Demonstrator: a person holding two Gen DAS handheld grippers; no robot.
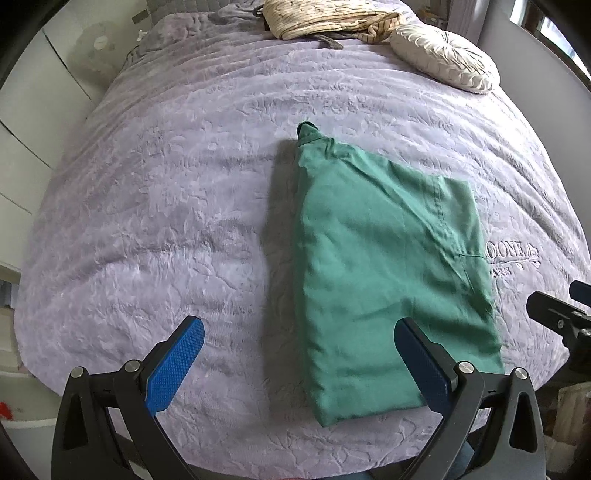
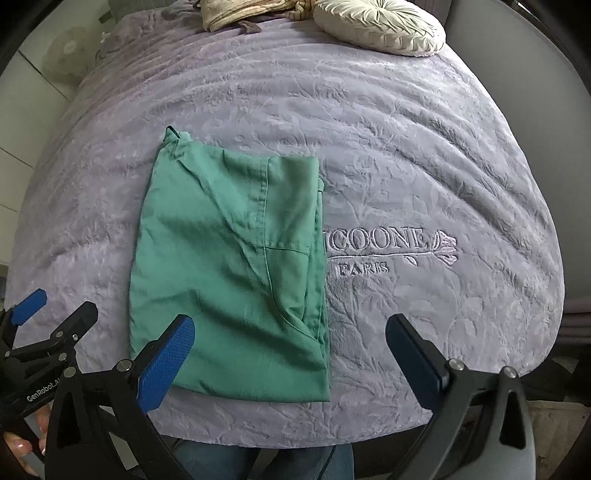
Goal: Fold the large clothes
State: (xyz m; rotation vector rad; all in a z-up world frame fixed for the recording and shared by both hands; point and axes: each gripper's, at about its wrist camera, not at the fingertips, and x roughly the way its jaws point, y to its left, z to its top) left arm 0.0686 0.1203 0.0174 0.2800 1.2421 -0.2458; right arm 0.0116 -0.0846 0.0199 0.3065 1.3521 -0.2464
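Garment [image 1: 384, 266] lies folded beneath both spread hand-held grippers [image 1: 299, 354] [image 2: 290, 350].

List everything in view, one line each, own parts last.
green garment: 1, green, folded flat on the bedspread near the front edge.
bedspread: 1, lilac, embossed, covering the bed.
round cushion: 1, cream, pleated, far right end.
striped cloth: 1, beige, bunched at the far end.
fan: 1, white, beside the bed, left.
left gripper: 1, black with blue pads, open.
right gripper: 1, black with blue pads, open.
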